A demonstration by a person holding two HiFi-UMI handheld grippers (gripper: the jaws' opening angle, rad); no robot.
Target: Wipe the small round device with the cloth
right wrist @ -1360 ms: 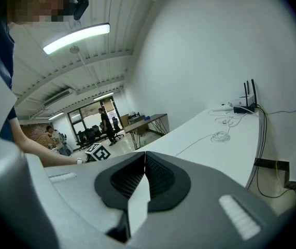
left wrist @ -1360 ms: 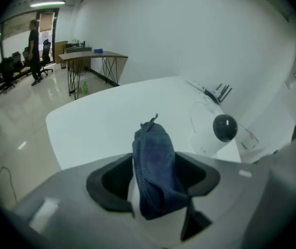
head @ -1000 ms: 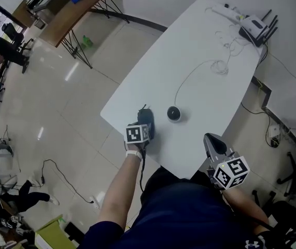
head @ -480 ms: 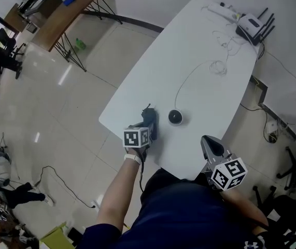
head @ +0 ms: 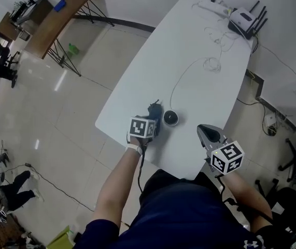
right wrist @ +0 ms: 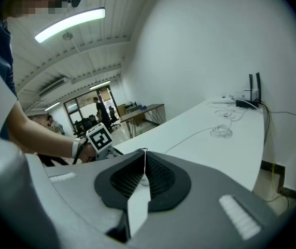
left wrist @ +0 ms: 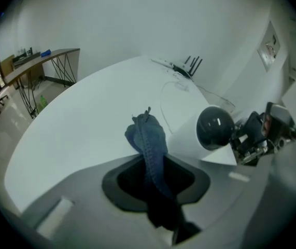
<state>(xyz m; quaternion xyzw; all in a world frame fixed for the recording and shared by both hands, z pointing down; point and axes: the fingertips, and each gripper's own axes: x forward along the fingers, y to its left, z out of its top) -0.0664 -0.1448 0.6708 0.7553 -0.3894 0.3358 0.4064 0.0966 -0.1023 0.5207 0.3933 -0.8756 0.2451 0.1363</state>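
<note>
Blue cloth (left wrist: 149,139) pinched in my left gripper (left wrist: 155,191), jaws just closed, near device (left wrist: 215,126); right gripper (right wrist: 140,178) jaws together, empty.

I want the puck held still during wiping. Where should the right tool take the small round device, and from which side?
Probably across the rim of the small round device, coming from the near right, where the right tool sits shut and must open first. Its round outline suits any line, but the cable leaves its far side and the cloth crowds its left.
</note>
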